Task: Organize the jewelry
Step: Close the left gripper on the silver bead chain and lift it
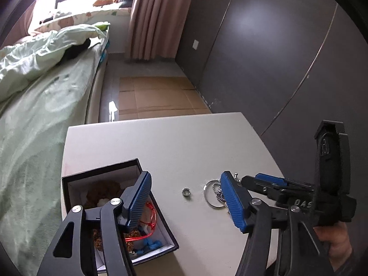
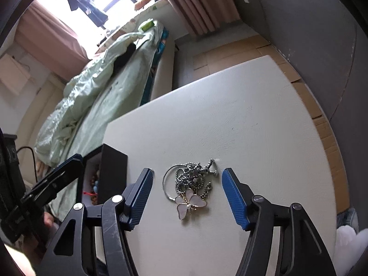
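In the left wrist view a small silver ring (image 1: 186, 192) lies on the white table (image 1: 172, 142), between the spread blue pads of my left gripper (image 1: 186, 201), which is open and touches nothing. Its left finger hangs over an open black box (image 1: 101, 169) holding red cord, gold chain and blue beads. In the right wrist view my right gripper (image 2: 187, 197) stands open around a pile of jewelry: a bead chain (image 2: 191, 179), a thin silver hoop (image 2: 166, 179) and a pale flower pendant (image 2: 189, 203). The pads are apart from the pile.
A bed with a green quilt (image 1: 34, 73) runs along the table's left side. Dark wall panels (image 1: 264, 57) stand to the right, with cardboard on the floor (image 1: 156, 96) beyond the table. A hand (image 1: 333, 237) holds the right gripper (image 1: 257, 179).
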Demonstrator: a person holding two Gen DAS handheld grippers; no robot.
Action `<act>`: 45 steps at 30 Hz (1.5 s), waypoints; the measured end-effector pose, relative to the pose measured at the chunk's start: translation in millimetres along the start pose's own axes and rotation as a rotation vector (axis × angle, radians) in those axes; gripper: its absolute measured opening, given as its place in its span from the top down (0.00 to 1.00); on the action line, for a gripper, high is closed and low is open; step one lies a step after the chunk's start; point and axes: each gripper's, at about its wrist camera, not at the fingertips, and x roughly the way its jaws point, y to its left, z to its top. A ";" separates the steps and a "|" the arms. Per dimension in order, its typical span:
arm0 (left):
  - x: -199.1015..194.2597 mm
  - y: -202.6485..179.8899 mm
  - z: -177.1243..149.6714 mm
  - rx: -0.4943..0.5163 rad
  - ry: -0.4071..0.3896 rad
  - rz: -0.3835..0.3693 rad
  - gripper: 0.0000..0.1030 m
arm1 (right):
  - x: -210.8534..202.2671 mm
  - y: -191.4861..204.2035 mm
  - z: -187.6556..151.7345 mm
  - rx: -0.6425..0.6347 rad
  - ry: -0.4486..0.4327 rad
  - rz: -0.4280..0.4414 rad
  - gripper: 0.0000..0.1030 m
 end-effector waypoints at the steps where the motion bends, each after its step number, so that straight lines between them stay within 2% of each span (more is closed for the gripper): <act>1: 2.1 1.3 0.5 -0.002 0.004 -0.007 0.38 | 3.9 1.6 0.4 -0.008 0.009 -0.014 0.38; 2: 3.9 2.2 0.8 -0.004 0.010 -0.009 0.39 | 8.9 3.4 0.6 -0.017 0.018 -0.028 0.38; 4: 6.5 3.5 1.8 -0.005 0.023 -0.011 0.47 | 16.4 5.1 0.7 -0.028 0.030 -0.046 0.38; 10: 13.0 4.8 4.9 -0.006 0.043 -0.015 0.55 | 38.3 15.1 -1.4 -0.097 0.071 -0.155 0.38; 12: 15.3 6.4 5.7 -0.014 0.051 -0.015 0.57 | 42.0 21.1 -2.6 -0.144 0.069 -0.196 0.43; 14: 16.7 7.3 6.3 -0.018 0.056 -0.016 0.60 | 44.7 25.4 -4.2 -0.186 0.061 -0.252 0.59; 15: 16.8 7.5 6.2 -0.020 0.056 -0.015 0.60 | 44.4 24.9 -4.0 -0.193 0.056 -0.257 0.60; 17: 18.2 7.6 6.1 -0.022 0.060 -0.016 0.60 | 43.1 21.4 -2.3 -0.187 0.054 -0.236 0.64; 18: 19.4 7.8 6.0 -0.022 0.064 -0.016 0.60 | 40.3 19.3 -1.4 -0.179 0.048 -0.219 0.69; 19: 21.4 6.9 5.5 -0.021 0.072 -0.015 0.60 | 36.6 15.8 0.2 -0.161 0.042 -0.197 0.97; 22: 25.2 2.9 4.2 -0.014 0.092 -0.024 0.60 | 26.9 1.2 4.1 -0.079 0.037 -0.116 0.99; 25: 27.7 -6.0 3.7 0.010 0.108 -0.019 0.60 | 16.0 -3.2 6.9 -0.048 0.010 -0.073 0.99; 31: 48.1 -24.8 6.5 0.061 0.177 -0.011 0.60 | 5.7 -3.0 5.8 -0.032 -0.019 -0.027 0.99; 34: 62.7 -34.3 7.0 0.080 0.210 -0.016 0.60 | 1.5 -15.0 10.3 0.040 -0.023 -0.006 0.98; 36: 70.7 -38.2 8.2 0.083 0.226 -0.021 0.60 | -1.7 -20.5 12.2 0.069 -0.024 -0.011 0.93; 37: 73.8 -39.2 9.0 0.083 0.232 -0.023 0.60 | -2.2 -23.2 12.7 0.081 -0.017 -0.010 0.71; 38: 78.7 -41.4 10.4 0.083 0.241 -0.025 0.60 | -2.1 -24.1 13.0 0.094 -0.007 -0.009 0.39; 39: 83.6 -43.8 11.6 0.088 0.247 -0.024 0.60 | -2.4 -24.2 13.4 0.099 -0.002 -0.015 0.29; 40: 86.2 -45.0 11.6 0.092 0.250 -0.023 0.60 | -5.3 -23.1 13.3 0.091 -0.012 -0.028 0.26; 45: 109.3 -51.8 10.0 0.115 0.297 -0.010 0.60 | -12.6 -31.3 11.3 0.100 -0.006 -0.035 0.26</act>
